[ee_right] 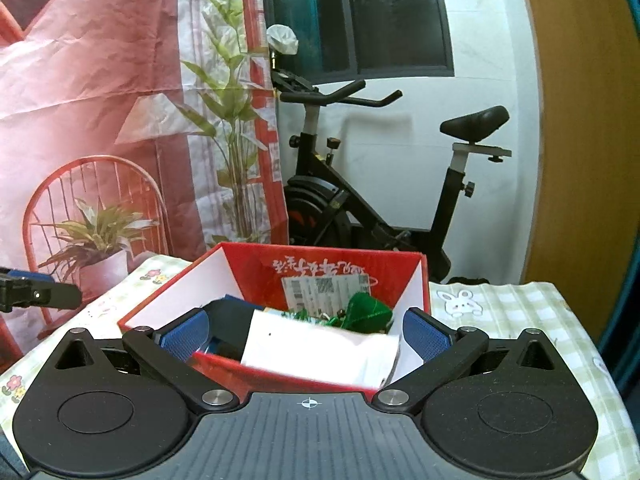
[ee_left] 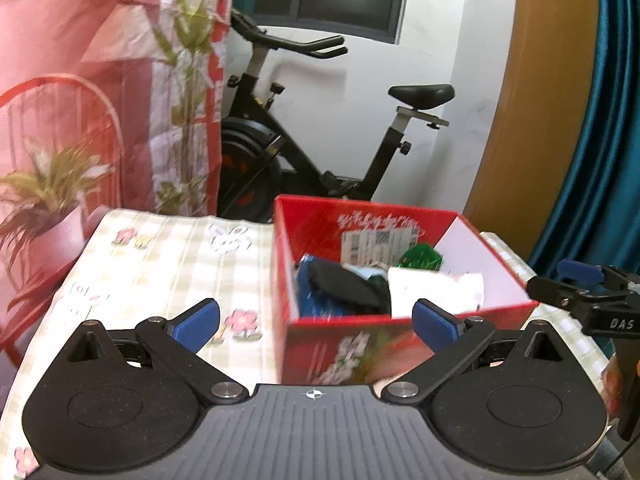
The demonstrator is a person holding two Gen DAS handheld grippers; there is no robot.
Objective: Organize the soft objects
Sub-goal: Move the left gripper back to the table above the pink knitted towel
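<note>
Both hand-held grippers are up over the near edge of the surface [ee_left: 160, 248], w/ a checked cloth printed w/ flowers & rabbits. The left hand-held gripper [ee_left: 316, 322] has its jaws spread wide, nothing between the blue pads [ee_left: 198, 320]. The right hand-held gripper [ee_right: 306, 334] is likewise wide apart & empty; in the left wrist view its front end shows at the right edge, a hand [ee_left: 614, 384] on its grip.

The red box [ee_left: 400, 340] sits on the surface toward the far edge, right of centre in the left wrist view, open top, white inner walls, a shipping label stuck on the inside of the far wall. The soft things are inside it, piled approx. together: a white cloth [ee_right: 320, 348] lying over the near side & touching the near wall, a black piece [ee_left: 344, 286] beside it, a blue item [ee_left: 308, 280] under the black one, a green stuffed piece [ee_right: 366, 314] toward the far wall. A pale blue bit shows between black & green; can't tell what it is.

In the right wrist view the box's near wall is between the two pads, but the pads aren't touching it as far as I can see.

Beyond the far edge: an exercise bike [ee_right: 380, 208] against a white wall, a printed backdrop [ee_right: 100, 120] w/ plants & a red chair on the left side.
</note>
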